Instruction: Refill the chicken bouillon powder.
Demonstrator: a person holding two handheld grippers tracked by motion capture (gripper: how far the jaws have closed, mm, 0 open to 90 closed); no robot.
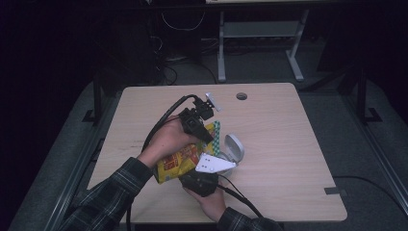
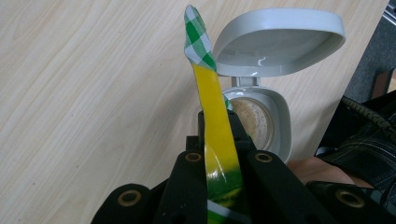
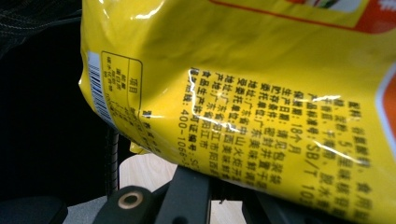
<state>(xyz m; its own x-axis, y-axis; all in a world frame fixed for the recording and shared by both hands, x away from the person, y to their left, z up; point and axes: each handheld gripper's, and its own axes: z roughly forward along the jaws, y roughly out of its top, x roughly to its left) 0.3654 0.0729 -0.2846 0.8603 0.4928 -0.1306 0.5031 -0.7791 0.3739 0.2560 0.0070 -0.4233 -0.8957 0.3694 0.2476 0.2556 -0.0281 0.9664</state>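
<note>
A yellow snack bag [image 1: 179, 162] with a green checked top edge hangs above the wooden table [image 1: 288, 144], held between both grippers. My left gripper [image 1: 206, 135] is shut on the bag's upper sealed edge [image 2: 218, 140], which stands up thin between the jaws. My right gripper [image 1: 202, 175] grips the bag's lower end, and the printed yellow foil [image 3: 261, 93] lies right over its jaws. Just beyond the bag sits a small grey container [image 2: 280, 126] with its hinged lid [image 2: 275, 42] flipped open and something brownish inside; it is also in the high view [image 1: 232, 150].
A round cable hole [image 1: 241, 96] lies near the table's far edge. Cables trail from both grippers toward the near edge. A plaid sleeve [image 1: 110, 192] comes in at the bottom left. Desk legs [image 1: 221, 53] stand on the dark floor behind.
</note>
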